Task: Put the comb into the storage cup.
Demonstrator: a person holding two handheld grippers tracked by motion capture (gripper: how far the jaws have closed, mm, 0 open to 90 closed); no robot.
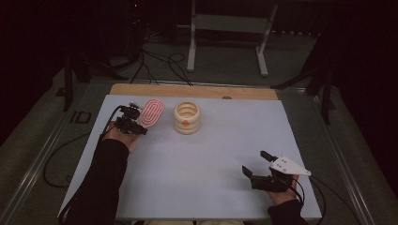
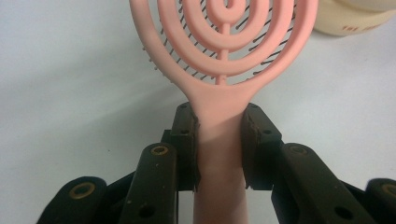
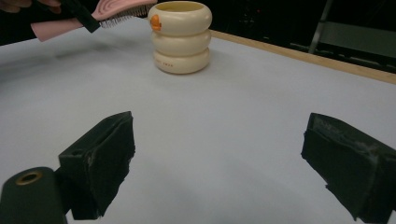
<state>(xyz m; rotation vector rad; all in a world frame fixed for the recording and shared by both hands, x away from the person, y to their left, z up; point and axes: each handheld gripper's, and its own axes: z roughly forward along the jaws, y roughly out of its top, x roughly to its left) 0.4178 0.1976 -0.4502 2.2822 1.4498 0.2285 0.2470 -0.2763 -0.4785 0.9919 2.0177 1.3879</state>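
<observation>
High view: left claw (image 1: 133, 118) pinching a pink hairbrush (image 1: 152, 113) by its handle at the far left of the tabletop (image 1: 220, 154), beside a cream ringed pot (image 1: 187, 117).

Left gripper view: handle clamped between both pads, head beyond.

Right gripper view: right claw (image 3: 219, 163) spread wide, nothing between.

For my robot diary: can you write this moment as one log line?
left gripper: shut on pink hairbrush handle | right gripper: open | cream holder: upright

pink hairbrush (image 2: 219, 60), raised above table
</observation>
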